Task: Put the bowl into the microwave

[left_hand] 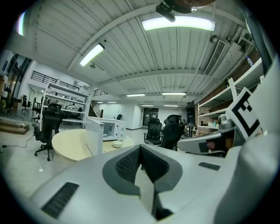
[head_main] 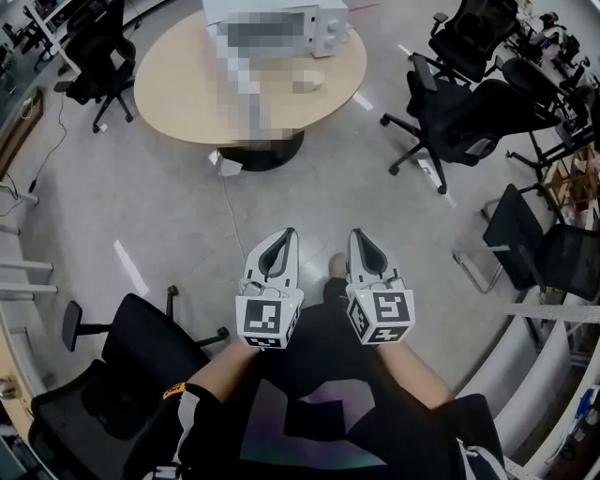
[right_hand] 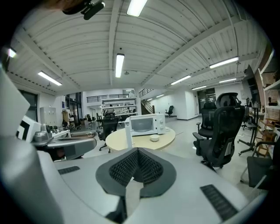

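A small white bowl sits on the round beige table far ahead, beside the white microwave, which a mosaic patch partly covers. In the gripper views the microwave has its door swung open to the left, with the bowl in front of it on the table. The left gripper view also shows the bowl and microwave. Both grippers are held close to my body, far from the table. My left gripper and right gripper are shut on nothing.
Black office chairs stand right of the table, at its far left and close by my left side. A cable runs across the grey floor from the table base. Shelving lines the right edge.
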The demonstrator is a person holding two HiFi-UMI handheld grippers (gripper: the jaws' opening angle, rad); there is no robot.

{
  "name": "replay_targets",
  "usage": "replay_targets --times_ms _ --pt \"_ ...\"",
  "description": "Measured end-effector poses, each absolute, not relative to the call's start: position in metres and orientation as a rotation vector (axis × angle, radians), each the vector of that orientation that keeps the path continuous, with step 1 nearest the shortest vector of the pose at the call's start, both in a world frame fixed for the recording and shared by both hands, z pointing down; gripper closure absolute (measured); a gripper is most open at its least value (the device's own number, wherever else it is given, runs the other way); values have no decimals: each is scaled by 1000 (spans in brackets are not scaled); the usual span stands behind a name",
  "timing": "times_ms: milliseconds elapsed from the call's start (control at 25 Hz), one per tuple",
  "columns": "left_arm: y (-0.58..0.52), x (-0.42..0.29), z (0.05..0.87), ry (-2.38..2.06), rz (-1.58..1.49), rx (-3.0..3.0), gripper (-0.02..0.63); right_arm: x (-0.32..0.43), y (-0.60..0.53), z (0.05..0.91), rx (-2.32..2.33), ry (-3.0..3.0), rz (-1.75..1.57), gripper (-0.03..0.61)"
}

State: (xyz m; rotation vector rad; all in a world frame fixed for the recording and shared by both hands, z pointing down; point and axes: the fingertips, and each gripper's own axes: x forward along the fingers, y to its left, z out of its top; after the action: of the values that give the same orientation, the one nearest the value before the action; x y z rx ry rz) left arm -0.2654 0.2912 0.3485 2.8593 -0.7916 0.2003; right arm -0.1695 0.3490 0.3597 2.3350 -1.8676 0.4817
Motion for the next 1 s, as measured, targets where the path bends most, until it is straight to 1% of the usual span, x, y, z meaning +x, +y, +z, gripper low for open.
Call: replay_targets --times_ms 320,560,1000 --pt "261 -239 352 -901 223 2839 571 -136 313 364 2292 -1942 486 563" --pt "241 -195 351 -950 248 2824 571 -88 287 364 2271 -1990 498 563" --pt "222 -115 350 -1040 299 2817 571 -7 260 360 2195 -2068 407 563"
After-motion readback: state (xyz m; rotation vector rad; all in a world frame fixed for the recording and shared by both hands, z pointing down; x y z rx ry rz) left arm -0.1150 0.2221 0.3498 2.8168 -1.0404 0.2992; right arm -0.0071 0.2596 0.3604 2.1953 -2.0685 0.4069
